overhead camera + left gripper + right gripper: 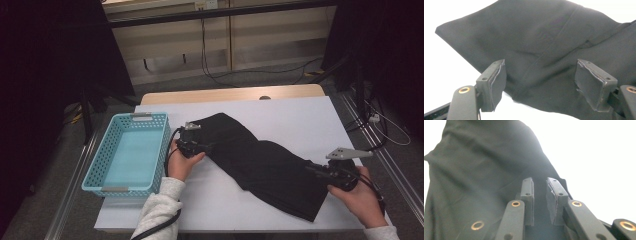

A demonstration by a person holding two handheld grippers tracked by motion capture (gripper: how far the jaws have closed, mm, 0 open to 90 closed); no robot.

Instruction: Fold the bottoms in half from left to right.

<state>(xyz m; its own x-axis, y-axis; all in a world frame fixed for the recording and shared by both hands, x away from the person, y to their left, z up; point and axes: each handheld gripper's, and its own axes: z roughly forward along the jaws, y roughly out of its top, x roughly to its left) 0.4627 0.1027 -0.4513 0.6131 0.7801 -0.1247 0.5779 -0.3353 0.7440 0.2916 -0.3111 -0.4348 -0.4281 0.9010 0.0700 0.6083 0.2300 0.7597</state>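
Counter (280, 112): white surface filling the middle of the high view, with a wooden edge at its far side.

Black garment (260, 160): lies spread and unfolded in a diagonal band from centre frame down to the lower right. In my judgement the work is at an early stage; no fold is made and nothing has gone into the basket.

Turquoise basket (95, 167): at left of frame, beside the garment, empty.

Left gripper (196, 145): at the garment's upper-left end, the hand below it reaching up from the bottom edge. In the left gripper view its fingers (495, 82) stand wide apart, released, straddling the cloth's hem without pressing.

Right gripper (320, 172): at the lower-right end, held level and pointing left. Its fingers (555, 197) are nearly together with a narrow gap over the cloth; whether they pinch fabric I cannot tell.
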